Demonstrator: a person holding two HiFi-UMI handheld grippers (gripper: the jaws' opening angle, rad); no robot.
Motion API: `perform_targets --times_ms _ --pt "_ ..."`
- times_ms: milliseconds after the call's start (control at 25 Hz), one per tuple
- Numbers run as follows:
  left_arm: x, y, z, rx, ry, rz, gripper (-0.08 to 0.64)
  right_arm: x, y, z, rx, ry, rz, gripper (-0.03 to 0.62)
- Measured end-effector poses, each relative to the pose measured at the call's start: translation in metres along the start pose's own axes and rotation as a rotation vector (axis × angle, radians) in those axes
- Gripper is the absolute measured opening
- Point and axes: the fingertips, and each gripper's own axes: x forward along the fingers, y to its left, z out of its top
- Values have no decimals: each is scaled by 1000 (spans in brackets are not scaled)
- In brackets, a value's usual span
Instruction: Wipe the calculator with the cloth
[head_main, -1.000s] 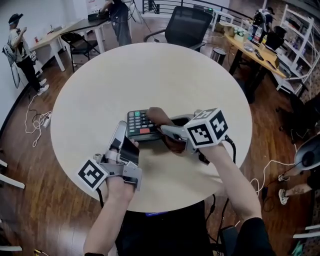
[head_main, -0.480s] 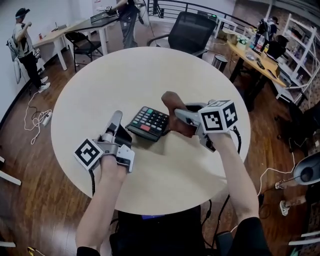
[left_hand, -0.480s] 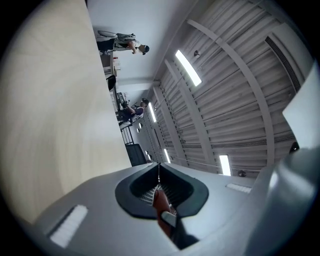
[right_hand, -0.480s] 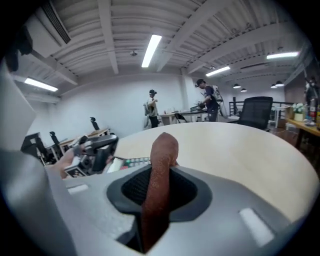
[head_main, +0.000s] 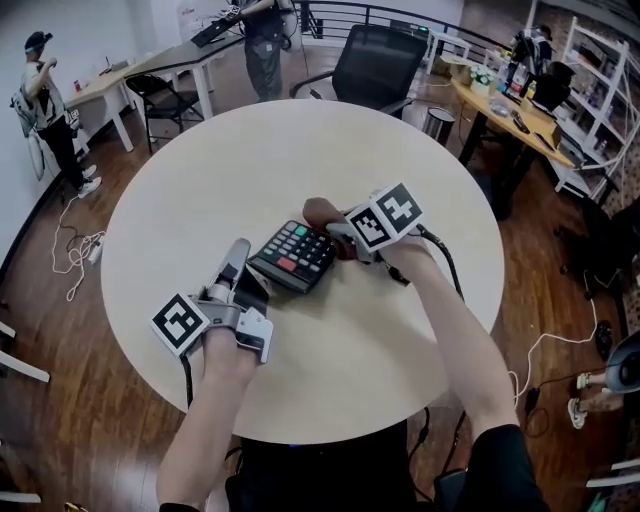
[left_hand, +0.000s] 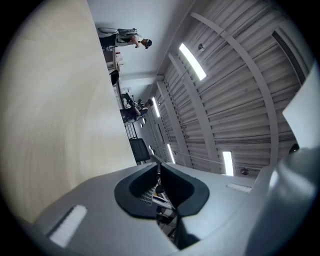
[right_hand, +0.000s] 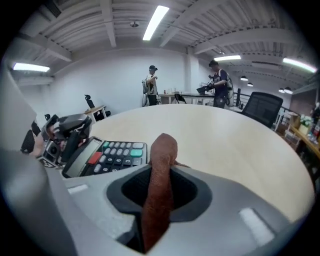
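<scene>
A dark calculator with a red key and green keys lies tilted on the round table. My right gripper is shut on a brown cloth, which hangs at the calculator's far right end. In the right gripper view the cloth stands up between the jaws, with the calculator just to its left. My left gripper sits at the calculator's near left corner; whether it touches is unclear. In the left gripper view its jaws are only a slit apart and opening, with nothing between them.
A black office chair stands behind the table. People stand by desks at the back left. A cluttered desk and shelves are at the right. The table's near edge is close to my body.
The right gripper swung away to the right with the cloth, then came back to the calculator's far end. The calculator has turned to lie tilted. The left gripper shifted a little.
</scene>
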Motion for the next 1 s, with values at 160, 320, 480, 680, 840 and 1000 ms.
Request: perform_targets --times_ms 160,320,480,680,840,1000 --pt "-2 8 7 -4 -21 29 5 -13 25 -25 99 -8 120 92" --pt "17 18 28 28 2 2 6 -23 62 -51 77 6 211 92" --pt "31 9 50 42 61 -23 3 -36 52 -33 63 -32 172 92" --pt "21 -1 25 105 125 -20 3 -36 -8 4 196 -182 31 92" --pt "16 0 9 178 139 0 2 -9 -20 17 227 -151 -15 92" --pt "11 5 4 198 144 21 3 12 -8 6 206 -52 12 92"
